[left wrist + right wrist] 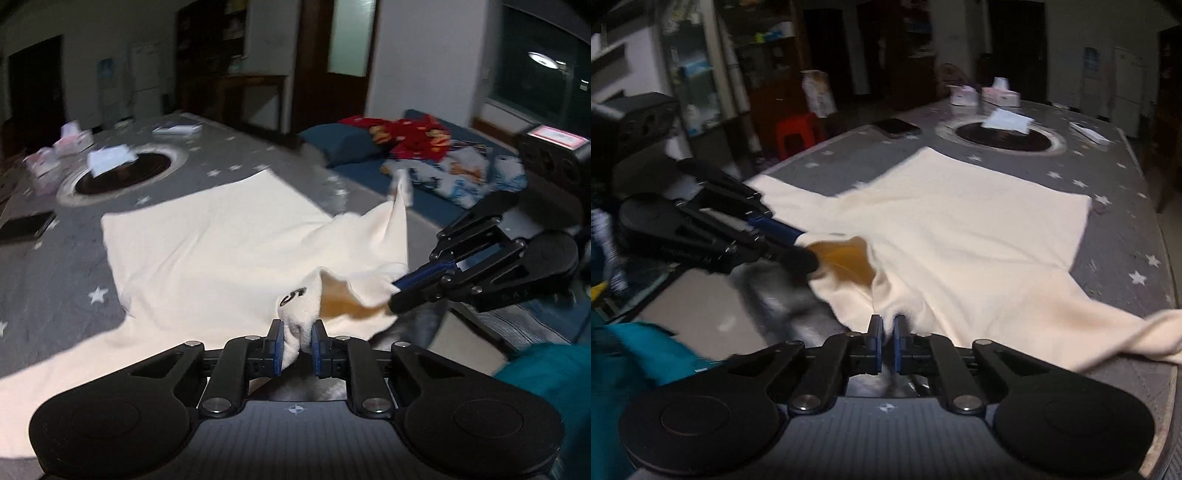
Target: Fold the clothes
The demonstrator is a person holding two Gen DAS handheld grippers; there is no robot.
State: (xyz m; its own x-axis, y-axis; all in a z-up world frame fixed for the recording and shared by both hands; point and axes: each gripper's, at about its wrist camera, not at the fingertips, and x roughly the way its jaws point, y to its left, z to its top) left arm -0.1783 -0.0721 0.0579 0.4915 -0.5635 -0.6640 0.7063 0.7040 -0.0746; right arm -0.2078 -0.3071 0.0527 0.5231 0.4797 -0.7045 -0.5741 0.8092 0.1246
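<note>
Shirt: a cream shirt [221, 251] lies spread on the table [66, 295], its body flat toward the middle and its near part lifted at the near edge.
Shirt, collar: the collar part is raised off the table; its inside shows a yellow-brown tone [846, 254], and a dark print is on the bunch next to the left gripper.
Shirt, sleeve: one sleeve [1137, 336] reaches to the near right corner of the table and is twisted at its end.
Left gripper: the left gripper [297, 341] is clenched on a bunch of the shirt at the near edge; the cloth sits between its blue pads [277, 347].
Right gripper: the right gripper [887, 338] is clamped on the shirt edge, with cloth pinched between its nearly closed blue pads [875, 341].
Grippers together: they are near each other, both at the collar end, each seen from the side in the other view.
Table: it has a grey cover with white stars and a dark round hole [1001, 134] in the middle.
Far edge: tissue packs [999, 94] and papers [1008, 120] lie there, well apart from the shirt.
Phone: a dark phone [897, 127] lies at the left edge.
Room: a red stool [798, 133] stands beyond the table; a bed with colourful clothes [413, 134] is on the other side.
</note>
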